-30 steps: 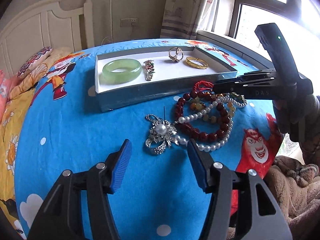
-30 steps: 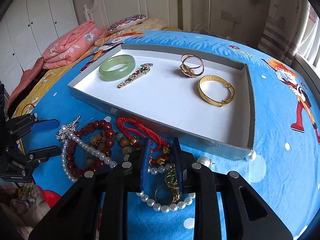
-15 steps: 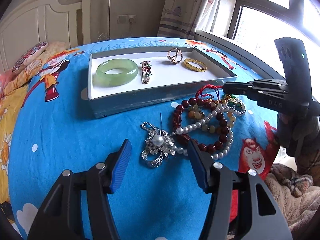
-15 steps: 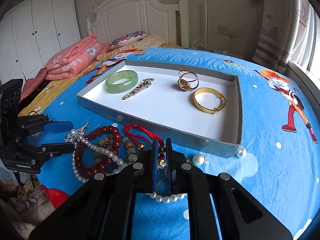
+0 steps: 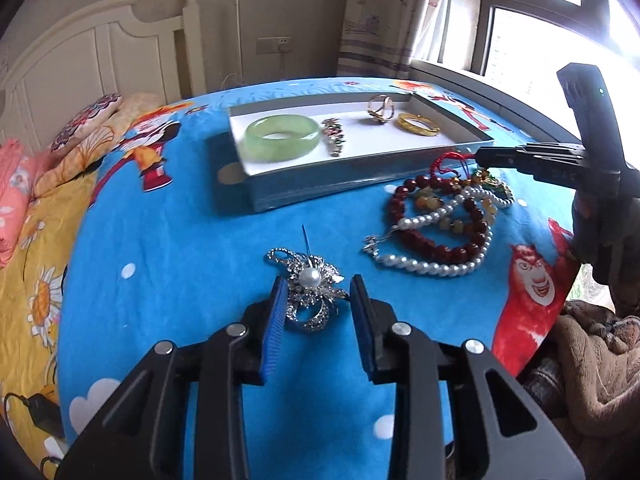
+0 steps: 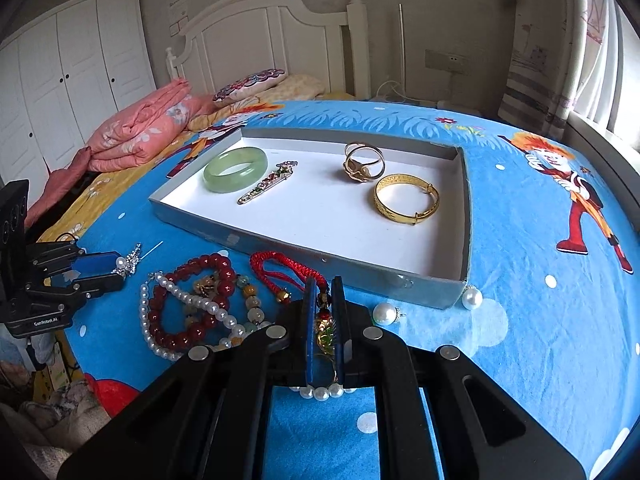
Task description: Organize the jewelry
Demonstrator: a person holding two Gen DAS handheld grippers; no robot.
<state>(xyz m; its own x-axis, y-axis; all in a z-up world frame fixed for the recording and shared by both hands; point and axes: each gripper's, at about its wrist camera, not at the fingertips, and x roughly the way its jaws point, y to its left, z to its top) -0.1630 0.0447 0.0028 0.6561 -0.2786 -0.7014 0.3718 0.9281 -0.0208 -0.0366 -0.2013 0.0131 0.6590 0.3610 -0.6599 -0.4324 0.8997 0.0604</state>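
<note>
- Four pieces already lay in the shallow white cardboard tray: a pale green jade bangle, a slim multicoloured jewelled pin, a coiled gold-tone ring and an engraved yellow gold bangle
- I judged the task under way but far from done, since a tangle remained on the blue cartoon bedspread in front of the tray: a dark red bead bracelet, a white pearl strand, a red braided cord and some amber-toned beads
- Two loose white pearl earrings sat just beside the tray's near wall, not yet collected
- The left gripper had just been closing its jaws around a silver rhinestone flower brooch with a pearl centre; the brooch lay between the blue pads, the left pad at its edge, while a gap showed on the right, so no firm clamp was seen
- The right gripper had its fingers pressed together on a small gold and green pendant, which appeared attached to the red cord
- Hard to make out: whether the pendant had left the bedspread, how the strands in the tangle were interlocked, and part of the pearl strand, hidden under the right gripper's body
- The brooch's long pin stuck out towards the tray; its clasp side was not visible
</note>
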